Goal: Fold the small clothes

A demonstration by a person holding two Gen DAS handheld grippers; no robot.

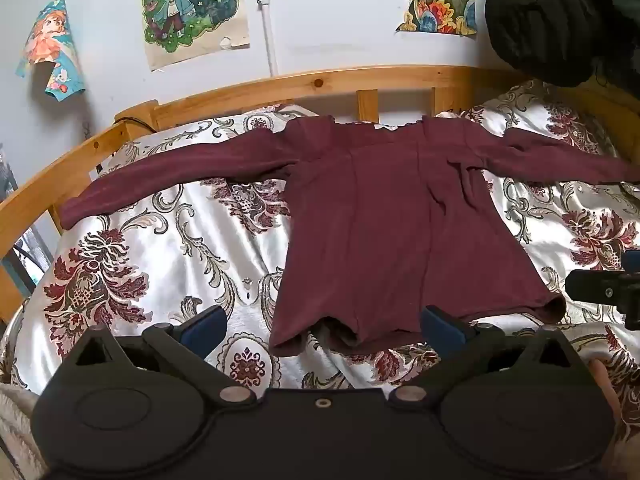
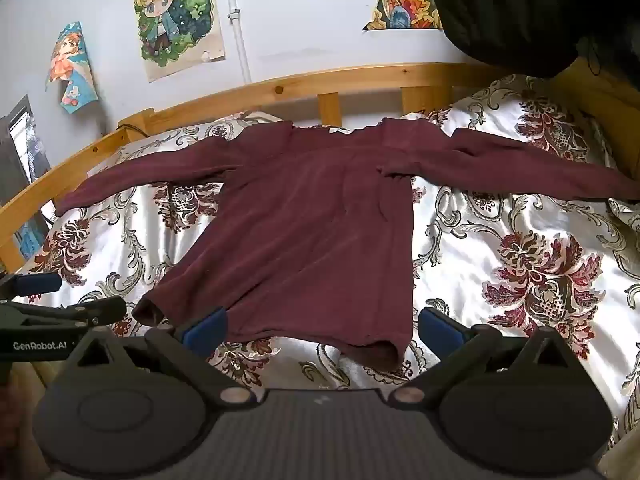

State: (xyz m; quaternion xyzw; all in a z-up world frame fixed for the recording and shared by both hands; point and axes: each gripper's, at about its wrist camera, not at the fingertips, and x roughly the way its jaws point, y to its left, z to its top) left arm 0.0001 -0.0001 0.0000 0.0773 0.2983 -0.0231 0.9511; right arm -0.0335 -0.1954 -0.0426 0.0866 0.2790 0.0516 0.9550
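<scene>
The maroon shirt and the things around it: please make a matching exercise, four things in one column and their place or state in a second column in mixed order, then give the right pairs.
Things:
1. maroon shirt
2. wooden bed rail
3. cartoon poster
4. left gripper

Places or states:
A. stuck on the wall
B. jaws open, near the hem
C. spread flat, sleeves out to both sides
D. runs between the bedspread and the wall

Pairs: 1-C, 2-D, 3-A, 4-B
</scene>
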